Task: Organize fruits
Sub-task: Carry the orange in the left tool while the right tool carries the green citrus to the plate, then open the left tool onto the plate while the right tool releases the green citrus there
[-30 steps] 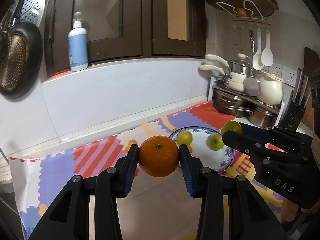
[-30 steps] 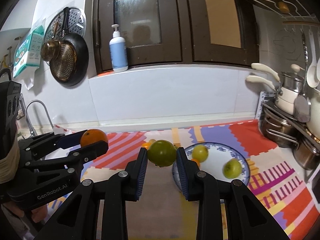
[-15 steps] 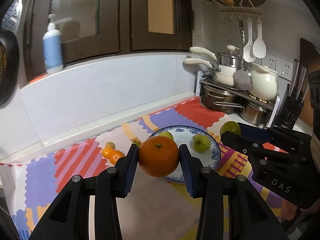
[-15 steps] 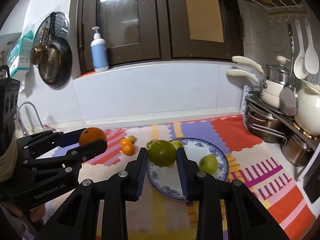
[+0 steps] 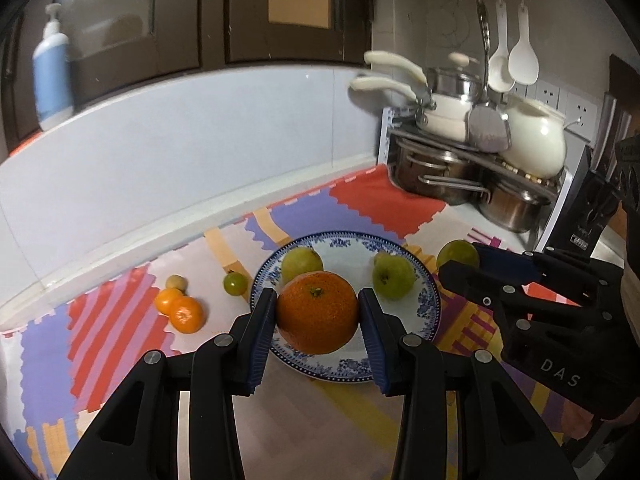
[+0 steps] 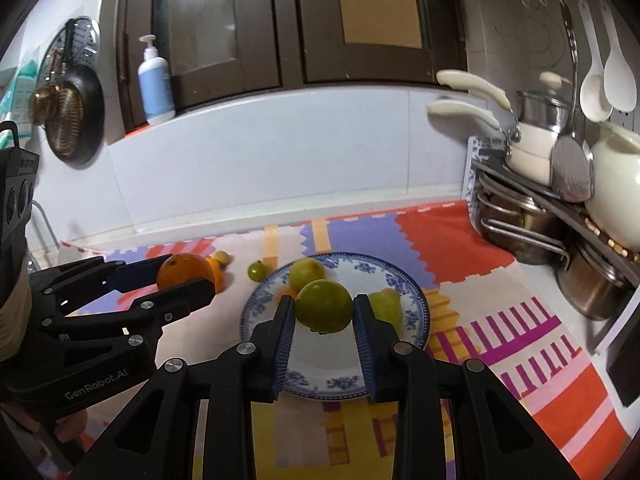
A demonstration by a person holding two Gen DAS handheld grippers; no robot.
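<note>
Side by side above plate (image 5: 424, 292): left gripper (image 5: 318, 312) clamping orange (image 5: 317, 312), right gripper (image 6: 323, 307) clamping green fruit (image 6: 324, 306).

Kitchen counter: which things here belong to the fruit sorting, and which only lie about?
For the job:
- large orange, in left gripper
- round green fruit, in right gripper
- blue-patterned white plate
- two small oranges on the mat

Lying about:
- blue pump bottle
- steel pots
- white kettle

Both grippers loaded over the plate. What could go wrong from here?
1. Left gripper with the orange and right gripper with the green fruit head for one plate; they may collide.
2. Two fruits already there; a drop may knock one off.
</note>
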